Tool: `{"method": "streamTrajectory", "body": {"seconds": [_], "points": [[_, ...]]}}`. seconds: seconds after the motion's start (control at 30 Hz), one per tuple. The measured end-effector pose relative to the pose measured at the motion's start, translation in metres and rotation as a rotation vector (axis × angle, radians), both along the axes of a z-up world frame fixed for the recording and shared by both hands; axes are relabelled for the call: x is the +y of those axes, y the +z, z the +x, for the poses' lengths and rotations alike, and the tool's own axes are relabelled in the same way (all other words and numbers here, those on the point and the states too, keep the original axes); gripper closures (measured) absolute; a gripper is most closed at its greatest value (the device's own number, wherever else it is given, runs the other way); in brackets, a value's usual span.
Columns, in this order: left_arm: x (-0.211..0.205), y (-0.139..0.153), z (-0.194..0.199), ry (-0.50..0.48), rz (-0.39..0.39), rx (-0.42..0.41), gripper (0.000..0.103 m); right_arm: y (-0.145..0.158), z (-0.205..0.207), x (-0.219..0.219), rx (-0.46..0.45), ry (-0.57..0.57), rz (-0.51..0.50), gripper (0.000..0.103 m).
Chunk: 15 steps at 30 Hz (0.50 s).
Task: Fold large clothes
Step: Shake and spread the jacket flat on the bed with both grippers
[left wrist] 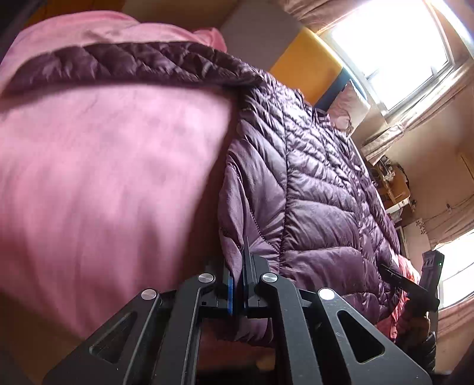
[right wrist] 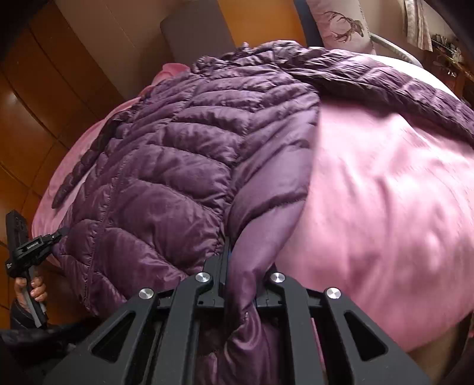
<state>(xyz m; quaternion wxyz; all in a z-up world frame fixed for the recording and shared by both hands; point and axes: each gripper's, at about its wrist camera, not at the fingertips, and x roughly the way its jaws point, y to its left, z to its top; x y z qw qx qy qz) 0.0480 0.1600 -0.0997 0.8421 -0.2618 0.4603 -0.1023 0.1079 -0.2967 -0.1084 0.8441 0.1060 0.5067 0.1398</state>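
The purple quilted jacket point(left wrist: 320, 189) is lying spread over the pink bedsheet point(left wrist: 103, 177), filling the left wrist view from 12 o'clock to 4 o'clock. Bare sheet is lying open from 8 to 11 o'clock there, and nothing is standing on it. One sleeve point(left wrist: 124, 63) is stretching across that open sheet at 11 o'clock. In the right wrist view, bare sheet is showing from 2 to 4 o'clock, and the other sleeve point(right wrist: 394, 78) is crossing it at 1 o'clock. A pillow point(right wrist: 340, 23) is sitting beyond the collar at 12 o'clock. A wooden wardrobe point(right wrist: 53, 88) is closing off the side at 9 to 10 o'clock.
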Motion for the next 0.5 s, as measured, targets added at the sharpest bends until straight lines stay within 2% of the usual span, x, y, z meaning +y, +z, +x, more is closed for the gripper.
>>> {"method": "streamTrajectory", "body": {"seconds": [0.17, 0.23, 0.27, 0.3, 0.33, 0.37, 0.4, 0.43, 0.5], "points": [[-0.018, -0.007, -0.013, -0.026, 0.039, 0.053, 0.1, -0.019, -0.008, -0.014, 0.045, -0.018, -0.044, 0.095], [-0.022, -0.005, -0.013, -0.034, 0.057, 0.058, 0.098, -0.017, 0.0, -0.009, 0.043, -0.014, -0.063, 0.095], [-0.02, 0.0, -0.013, -0.028, 0.065, 0.053, 0.097, -0.013, 0.006, -0.007, 0.04, -0.013, -0.078, 0.091], [-0.016, 0.003, -0.013, -0.02, 0.065, 0.046, 0.087, -0.009, 0.01, -0.008, 0.035, -0.017, -0.094, 0.079], [-0.007, 0.007, -0.014, 0.003, 0.061, 0.04, 0.074, -0.004, 0.011, -0.009, 0.024, -0.025, -0.106, 0.072], [0.006, 0.014, -0.013, 0.05, 0.054, 0.025, 0.064, 0.004, 0.011, -0.011, -0.003, -0.035, -0.118, 0.058], [0.027, 0.02, -0.016, 0.104, 0.055, 0.006, 0.038, 0.012, 0.01, -0.011, -0.034, -0.046, -0.129, 0.049], [0.047, 0.028, -0.015, 0.184, 0.071, -0.023, 0.031, 0.017, 0.01, -0.009, -0.056, -0.052, -0.135, 0.045], [0.076, 0.034, -0.013, 0.282, 0.096, -0.028, 0.031, 0.031, 0.019, -0.001, -0.109, -0.055, -0.138, 0.038]]}}
